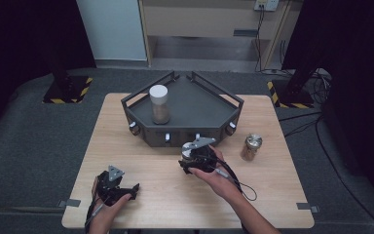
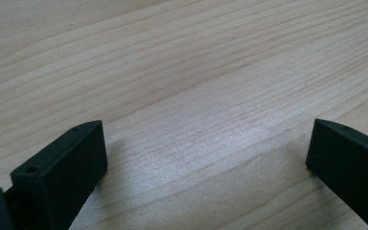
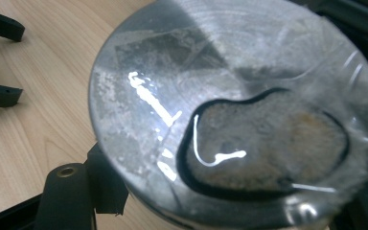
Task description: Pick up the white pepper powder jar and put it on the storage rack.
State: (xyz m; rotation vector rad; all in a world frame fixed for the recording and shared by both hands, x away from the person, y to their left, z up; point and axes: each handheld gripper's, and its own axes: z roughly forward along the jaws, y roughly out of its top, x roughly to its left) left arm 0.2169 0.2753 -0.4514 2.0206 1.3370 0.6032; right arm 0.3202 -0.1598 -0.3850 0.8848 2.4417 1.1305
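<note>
On the wooden table there were 3 jars in all. 1 jar with a white lid stood upright inside the dark grey tray at the upper middle of the high view, toward the tray's left side. 1 jar with a metal lid stood on the bare wood just right of the tray, at the middle right of the frame. The 3rd, a clear jar, sat between the jaws of the right gripper at the centre of the high view, just in front of the tray's front wall; in the right gripper view its round end took up most of the frame, with brown contents visible through it. That gripper's jaws were closed tight on the jar.

There were 2 grippers. The left gripper lay low at the lower left of the high view, well apart from the jars and the tray. In the left gripper view its 2 black jaws stood wide apart over bare wood, with nothing between them.
</note>
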